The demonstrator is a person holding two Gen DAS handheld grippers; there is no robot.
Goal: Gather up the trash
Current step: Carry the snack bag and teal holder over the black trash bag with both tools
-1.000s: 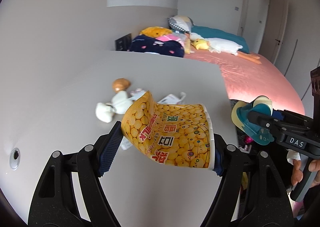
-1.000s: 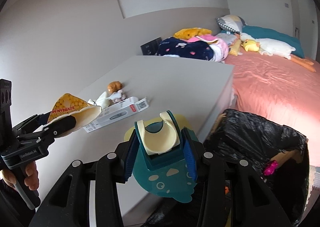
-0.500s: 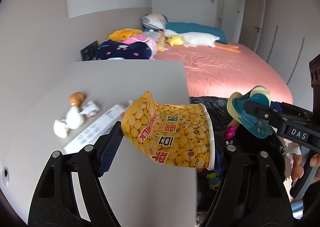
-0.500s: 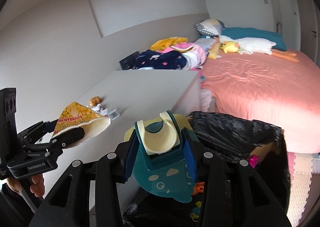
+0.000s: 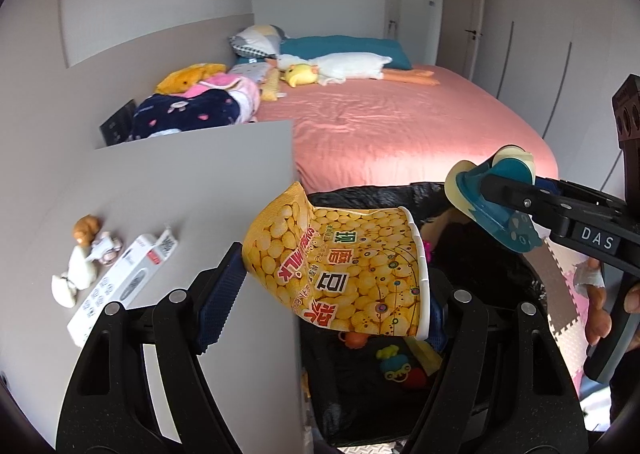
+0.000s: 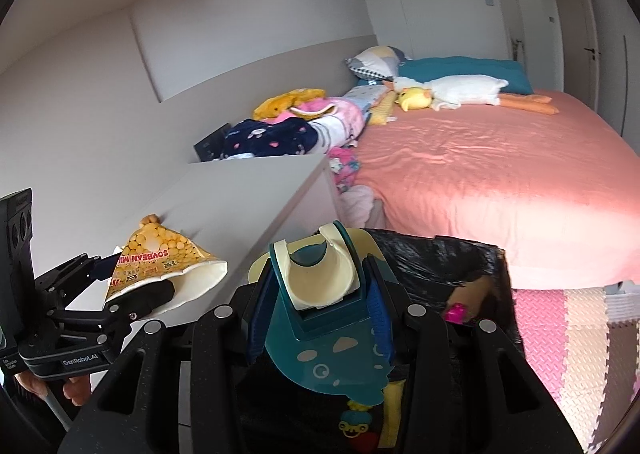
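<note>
Both your claws are loaded: left gripper (image 5: pixel 328 294) clamps the yellow cup (image 5: pixel 344 266), right gripper (image 6: pixel 316 314) pinches the teal toy (image 6: pixel 324 350), seemingly above the black-lined bin (image 6: pixel 432 258).

"SOYBEAN MILK" on the yellow paper cup (image 5: pixel 340 270), "DAS" on right hand-held gripper (image 5: pixel 500 190), "GenRobot.AI" on left hand-held gripper (image 6: pixel 132 286)

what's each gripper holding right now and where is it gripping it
The left gripper clamps a crushed yellow paper soybean-milk cup across its sides. The right gripper pinches a teal and cream plastic toy by its middle block.
</note>
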